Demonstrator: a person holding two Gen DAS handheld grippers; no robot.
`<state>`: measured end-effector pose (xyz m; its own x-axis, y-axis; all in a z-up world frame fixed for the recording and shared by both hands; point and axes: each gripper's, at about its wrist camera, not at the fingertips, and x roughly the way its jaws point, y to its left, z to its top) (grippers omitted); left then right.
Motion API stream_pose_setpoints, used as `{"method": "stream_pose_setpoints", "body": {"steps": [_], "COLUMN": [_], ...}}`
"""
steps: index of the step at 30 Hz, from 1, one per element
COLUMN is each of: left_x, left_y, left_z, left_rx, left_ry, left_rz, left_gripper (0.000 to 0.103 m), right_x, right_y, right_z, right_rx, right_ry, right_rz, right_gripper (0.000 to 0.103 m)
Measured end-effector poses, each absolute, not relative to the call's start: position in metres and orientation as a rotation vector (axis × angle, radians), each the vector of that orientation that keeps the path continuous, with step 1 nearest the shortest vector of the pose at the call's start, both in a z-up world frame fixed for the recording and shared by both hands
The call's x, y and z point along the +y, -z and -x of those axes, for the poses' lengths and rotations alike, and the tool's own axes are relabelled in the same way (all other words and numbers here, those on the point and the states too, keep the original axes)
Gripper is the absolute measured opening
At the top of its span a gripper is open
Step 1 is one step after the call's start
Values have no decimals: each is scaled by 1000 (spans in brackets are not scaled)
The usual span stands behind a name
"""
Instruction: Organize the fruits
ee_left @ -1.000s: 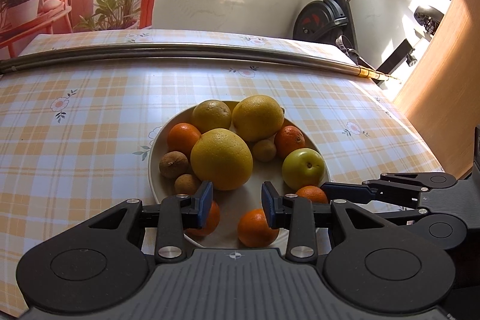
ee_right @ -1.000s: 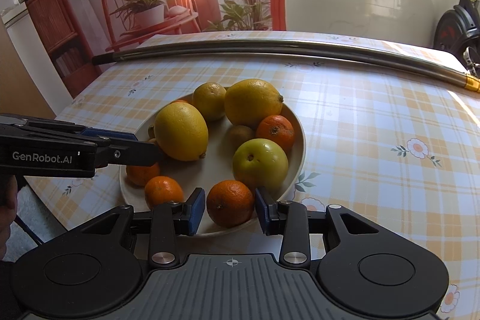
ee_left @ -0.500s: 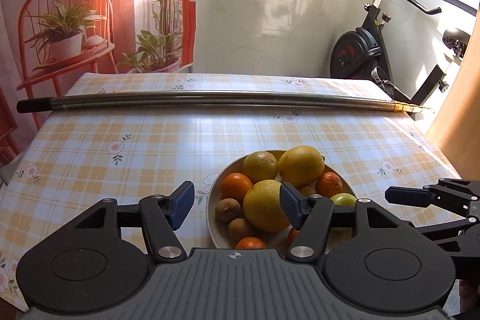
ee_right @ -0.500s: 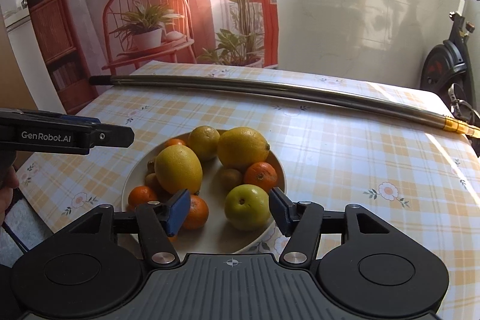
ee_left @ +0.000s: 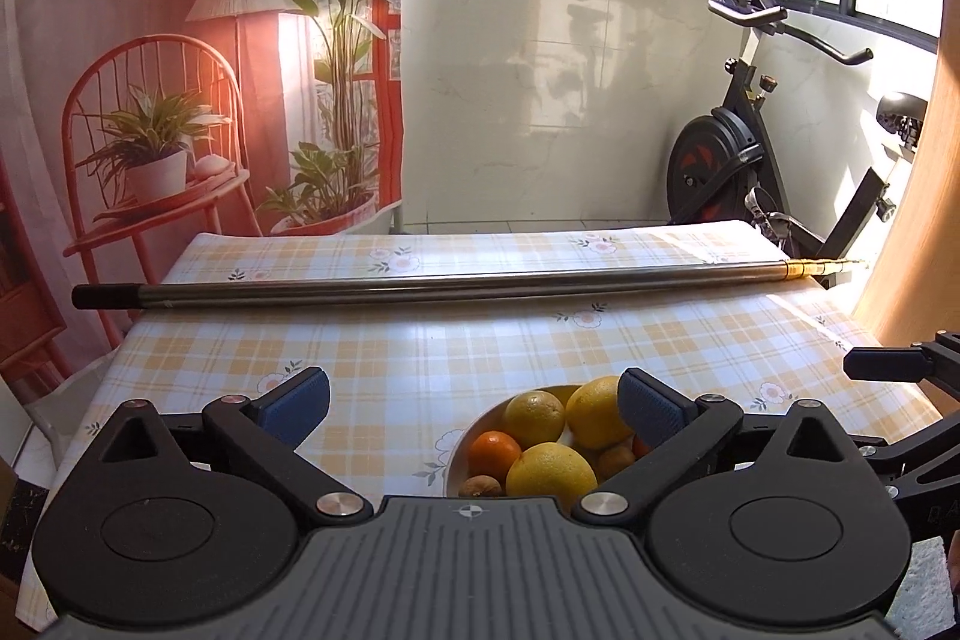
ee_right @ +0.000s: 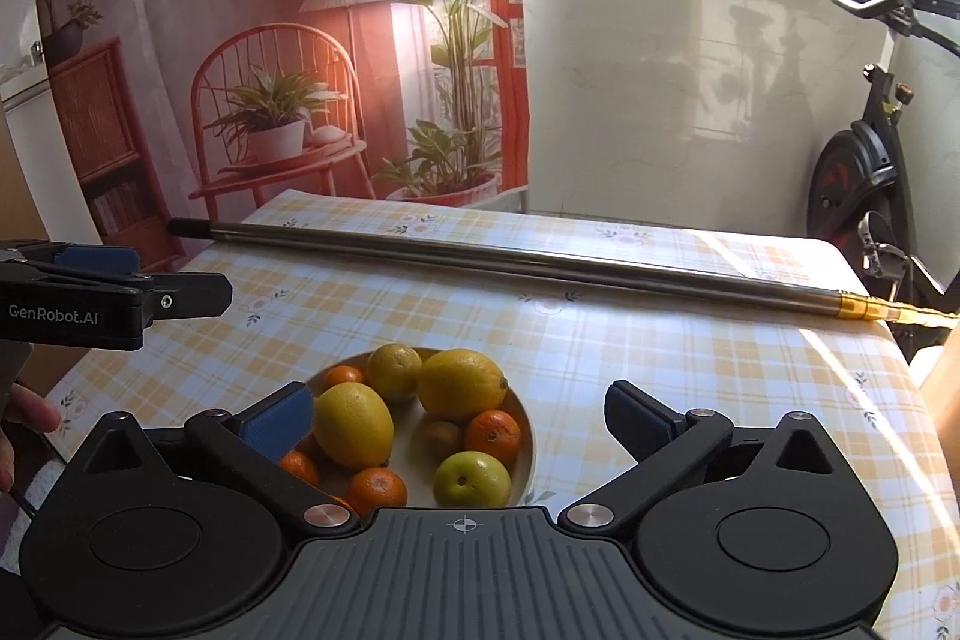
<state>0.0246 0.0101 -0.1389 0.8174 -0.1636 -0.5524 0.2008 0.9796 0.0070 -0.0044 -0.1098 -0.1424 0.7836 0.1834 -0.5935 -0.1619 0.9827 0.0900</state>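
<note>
A cream bowl (ee_right: 528, 445) on the checked table holds several fruits: big yellow citrus (ee_right: 353, 424), small oranges (ee_right: 493, 435), a green apple (ee_right: 472, 478) and brown kiwis (ee_right: 442, 435). In the left wrist view the same bowl (ee_left: 456, 454) shows partly behind the tool body, with yellow citrus (ee_left: 549, 469) and an orange (ee_left: 493, 451). My left gripper (ee_left: 474, 403) is wide open above and behind the bowl, holding nothing. My right gripper (ee_right: 459, 415) is also wide open and empty, raised over the bowl's near side. Each gripper shows at the edge of the other's view.
A long metal pole (ee_left: 456, 283) lies across the far part of the table (ee_left: 420, 352). An exercise bike (ee_left: 744, 160) stands behind the table at right. A printed backdrop with a chair and plants hangs at back left. A hand (ee_right: 24, 424) shows at left.
Both grippers have pulled back and risen from the bowl, and their jaws have spread from narrow to wide open. The fruits lie as before in the bowl.
</note>
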Motion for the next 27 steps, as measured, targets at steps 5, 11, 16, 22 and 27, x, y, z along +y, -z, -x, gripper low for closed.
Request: {"method": "stream_pose_setpoints", "body": {"steps": [5,11,16,22,27], "left_x": [9,7,2,-8,-17], "left_y": [117,83,51,23,10], "left_z": [-20,-7,6,21,34], "left_rx": [540,490,420,352,305], "left_ry": [205,227,211,225,235], "left_rz": [-57,-31,-25,-48,-49], "left_gripper": [103,103,103,103,103], "right_x": [-114,-126,-130,-138,-142], "right_y": [117,73,39,8,-7], "right_z": [13,26,36,45,54], "right_rx": [597,518,451,398,367], "right_ry": [-168,-147,-102,-80,-70], "right_rz": [-49,-102,-58,-72,-71], "right_gripper": [103,103,103,103,103]}}
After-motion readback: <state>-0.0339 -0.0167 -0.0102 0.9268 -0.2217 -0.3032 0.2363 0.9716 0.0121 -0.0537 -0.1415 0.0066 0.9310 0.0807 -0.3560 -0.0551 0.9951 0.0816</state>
